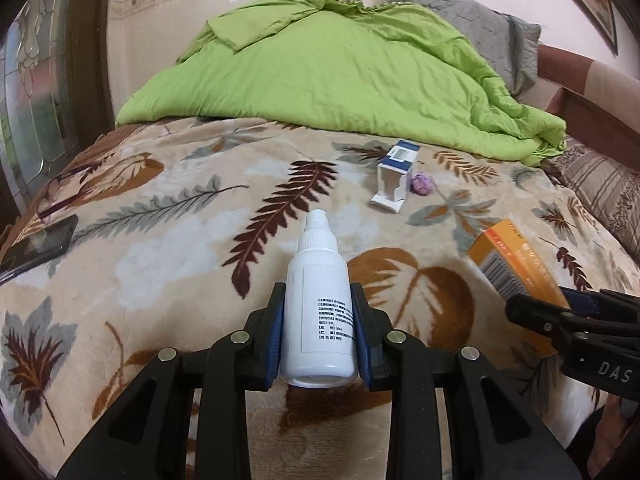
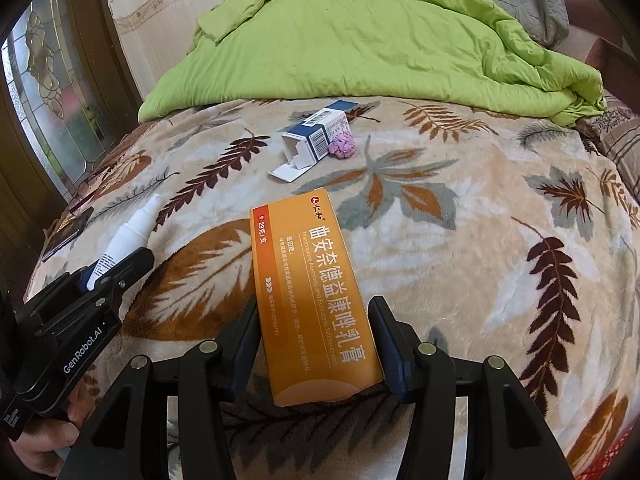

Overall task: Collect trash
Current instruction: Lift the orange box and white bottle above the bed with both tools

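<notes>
Left claw (image 1: 318, 334) pinches the white spray bottle (image 1: 316, 300) across its body, both blue pads flat on its sides, nozzle pointing away over the leaf-print blanket (image 1: 160, 240) on the bed. Right claw (image 2: 316, 344) grips the orange cream box (image 2: 308, 292) by its near end, a pad against each long edge, far end tilted toward the bed's middle. Farther back, 2 items lie on the blanket, touching: an opened blue-and-white carton (image 2: 316, 140) and a crumpled purple wad (image 2: 343, 145), near the green quilt (image 2: 360, 40); a dark phone (image 1: 38, 246) rests at the left edge.
</notes>
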A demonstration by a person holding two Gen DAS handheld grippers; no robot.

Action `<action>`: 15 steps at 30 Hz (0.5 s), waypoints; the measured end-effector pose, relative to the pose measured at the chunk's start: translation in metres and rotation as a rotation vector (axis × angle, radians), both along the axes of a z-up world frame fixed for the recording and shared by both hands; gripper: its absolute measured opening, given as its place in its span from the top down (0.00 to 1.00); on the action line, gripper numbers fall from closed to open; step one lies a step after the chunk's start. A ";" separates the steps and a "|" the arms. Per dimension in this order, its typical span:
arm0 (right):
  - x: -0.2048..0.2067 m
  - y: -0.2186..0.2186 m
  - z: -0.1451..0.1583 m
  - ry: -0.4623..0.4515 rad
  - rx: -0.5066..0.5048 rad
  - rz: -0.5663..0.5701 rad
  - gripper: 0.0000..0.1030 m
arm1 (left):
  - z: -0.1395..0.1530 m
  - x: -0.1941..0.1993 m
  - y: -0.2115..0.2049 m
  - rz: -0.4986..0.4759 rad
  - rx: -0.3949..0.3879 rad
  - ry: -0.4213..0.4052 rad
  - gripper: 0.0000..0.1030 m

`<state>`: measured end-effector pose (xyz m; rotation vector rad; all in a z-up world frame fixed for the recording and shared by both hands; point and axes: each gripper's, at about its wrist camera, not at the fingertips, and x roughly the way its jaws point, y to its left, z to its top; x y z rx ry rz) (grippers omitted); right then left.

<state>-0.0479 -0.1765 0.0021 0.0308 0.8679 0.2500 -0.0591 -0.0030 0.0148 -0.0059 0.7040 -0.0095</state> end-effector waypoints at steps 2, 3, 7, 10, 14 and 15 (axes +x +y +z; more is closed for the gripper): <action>0.000 0.000 0.000 0.000 0.005 0.000 0.44 | -0.001 0.000 0.001 0.008 0.006 0.003 0.72; 0.000 0.000 0.000 0.000 0.005 -0.001 0.44 | -0.001 0.001 0.001 0.012 0.007 0.003 0.72; 0.000 -0.001 0.000 -0.002 0.007 -0.003 0.44 | -0.002 0.000 0.001 0.012 0.014 -0.001 0.72; 0.000 -0.001 0.000 -0.002 0.008 -0.003 0.44 | -0.001 -0.001 -0.001 0.009 0.031 -0.007 0.72; 0.000 -0.001 0.001 -0.003 0.010 -0.002 0.44 | -0.001 -0.002 -0.003 0.004 0.052 -0.010 0.72; 0.000 -0.001 0.000 -0.003 0.009 -0.003 0.44 | -0.001 -0.002 -0.004 0.001 0.056 -0.011 0.72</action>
